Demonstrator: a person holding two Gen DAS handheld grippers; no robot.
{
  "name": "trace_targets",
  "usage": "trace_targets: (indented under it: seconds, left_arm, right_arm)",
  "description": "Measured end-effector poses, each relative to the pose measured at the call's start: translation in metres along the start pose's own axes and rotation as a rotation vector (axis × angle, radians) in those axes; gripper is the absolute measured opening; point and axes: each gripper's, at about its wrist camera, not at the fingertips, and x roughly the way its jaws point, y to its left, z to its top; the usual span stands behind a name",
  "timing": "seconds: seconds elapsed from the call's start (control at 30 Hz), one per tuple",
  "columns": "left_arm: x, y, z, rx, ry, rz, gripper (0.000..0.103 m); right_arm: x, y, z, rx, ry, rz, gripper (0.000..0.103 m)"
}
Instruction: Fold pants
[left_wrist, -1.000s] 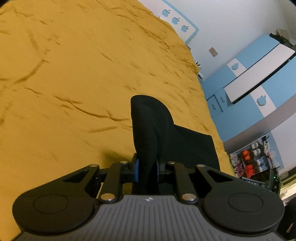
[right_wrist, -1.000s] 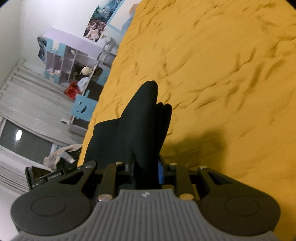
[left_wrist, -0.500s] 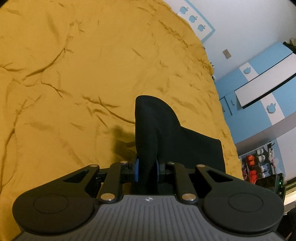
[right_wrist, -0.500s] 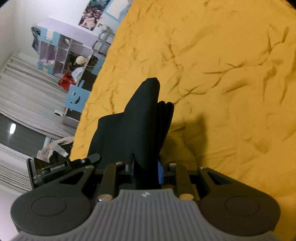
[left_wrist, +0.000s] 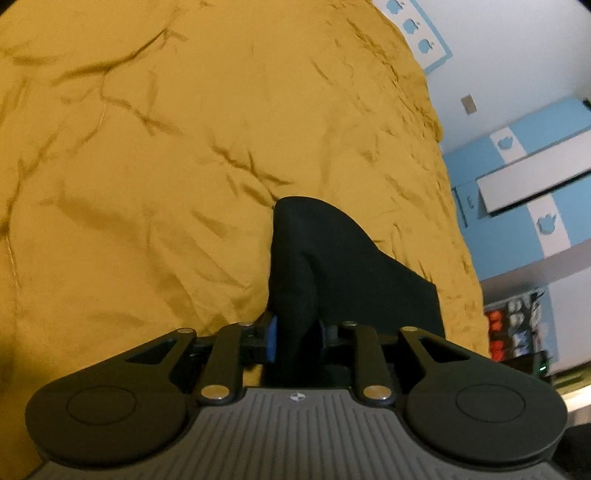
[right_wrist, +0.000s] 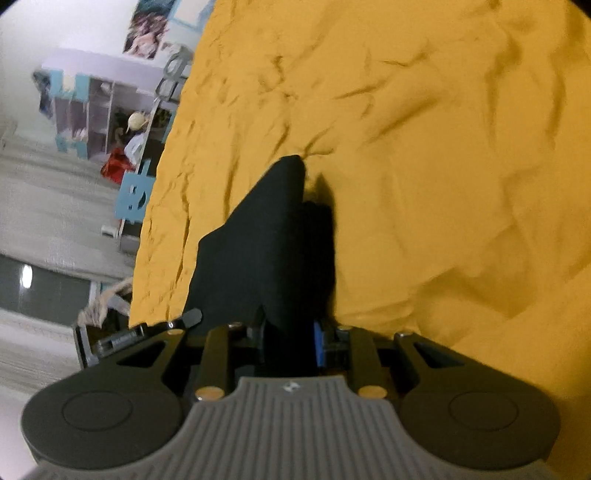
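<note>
The black pants hang bunched from both grippers over the yellow bedspread. My left gripper is shut on a fold of the black cloth, which rises ahead of the fingers and spreads to the right. My right gripper is shut on another fold of the pants, which stands up as a dark wedge and spreads left toward the bed edge. The fingertips of both grippers are hidden by the cloth.
The wrinkled yellow bedspread fills most of both views. Blue and white cabinets stand past the bed's right edge in the left wrist view. A shelf unit and a blue chair stand on the floor to the left in the right wrist view.
Both grippers have moved forward over the bed with the pants still held. More wrinkled bedspread shows ahead, and the room furniture has slid toward the frame edges.
</note>
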Motion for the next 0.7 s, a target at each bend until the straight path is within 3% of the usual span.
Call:
trace_targets:
  seconds: [0.07, 0.2, 0.37, 0.5, 0.6, 0.7]
  left_arm:
    - [-0.01, -0.012, 0.006, 0.049, -0.015, 0.047, 0.029]
    - [-0.027, -0.042, 0.018, 0.192, -0.124, 0.145, 0.028]
    - [-0.001, -0.066, 0.022, 0.264, -0.139, 0.157, 0.023]
    - [0.028, -0.064, 0.019, 0.269, -0.126, 0.245, 0.012]
    - [0.03, -0.057, 0.022, 0.22, -0.131, 0.248, 0.007]
    - [0.016, -0.067, 0.017, 0.249, -0.142, 0.267, 0.007]
  right_arm:
    - [-0.01, 0.015, 0.004, -0.086, -0.029, -0.061, 0.031]
    - [-0.027, 0.041, 0.013, -0.253, -0.133, -0.179, 0.031]
    - [-0.012, 0.054, 0.029, -0.305, -0.182, -0.167, 0.013]
    - [0.009, 0.047, 0.033, -0.33, -0.171, -0.253, 0.0]
    - [0.014, 0.04, 0.037, -0.307, -0.168, -0.271, 0.0]
    - [0.007, 0.052, 0.031, -0.343, -0.18, -0.3, 0.0]
